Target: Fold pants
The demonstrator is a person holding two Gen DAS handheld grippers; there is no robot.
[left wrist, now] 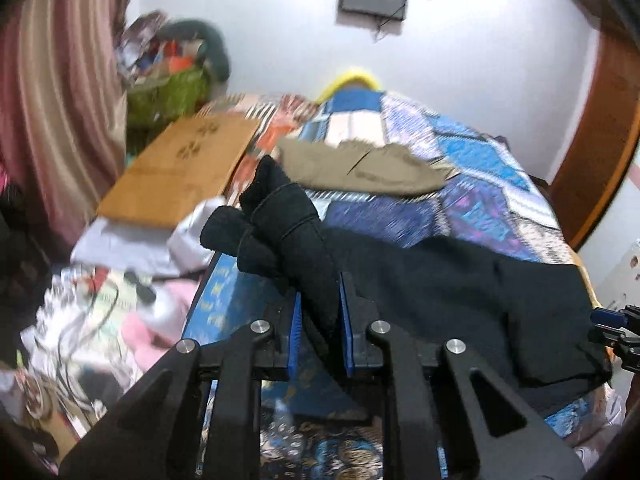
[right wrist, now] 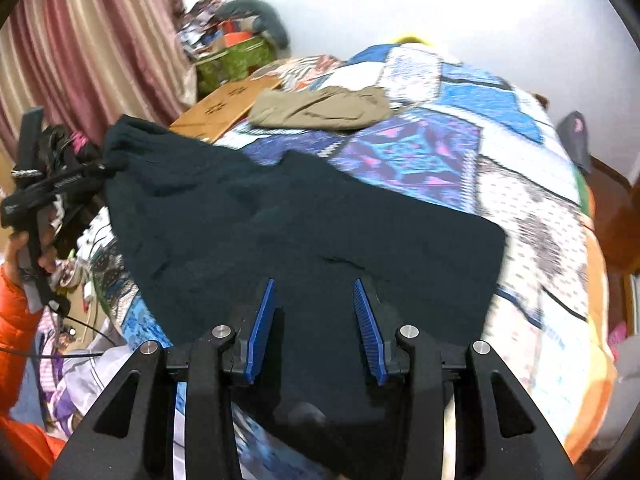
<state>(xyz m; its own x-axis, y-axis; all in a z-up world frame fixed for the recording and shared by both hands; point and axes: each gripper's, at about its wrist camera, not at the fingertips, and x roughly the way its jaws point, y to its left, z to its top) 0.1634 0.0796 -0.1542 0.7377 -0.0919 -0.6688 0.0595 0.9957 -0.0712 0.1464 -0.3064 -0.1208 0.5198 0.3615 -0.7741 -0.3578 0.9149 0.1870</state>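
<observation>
Dark pants (right wrist: 304, 216): spread across patterned quilt (right wrist: 520, 184), frame centre, one end lifted at left. Left gripper (left wrist: 320, 312): clamped on bunched fabric. Right gripper (right wrist: 316, 328): jaws parted over the cloth, grip indeterminate

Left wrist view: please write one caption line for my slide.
Left gripper shut on bunched end of dark pants, lifted over the patterned quilt.

Bed (right wrist: 532, 184) with patchwork quilt, dark pants (right wrist: 304, 216) spread across, khaki garment (right wrist: 320, 110) beyond, cardboard sheet (left wrist: 180, 168) alongside
</observation>
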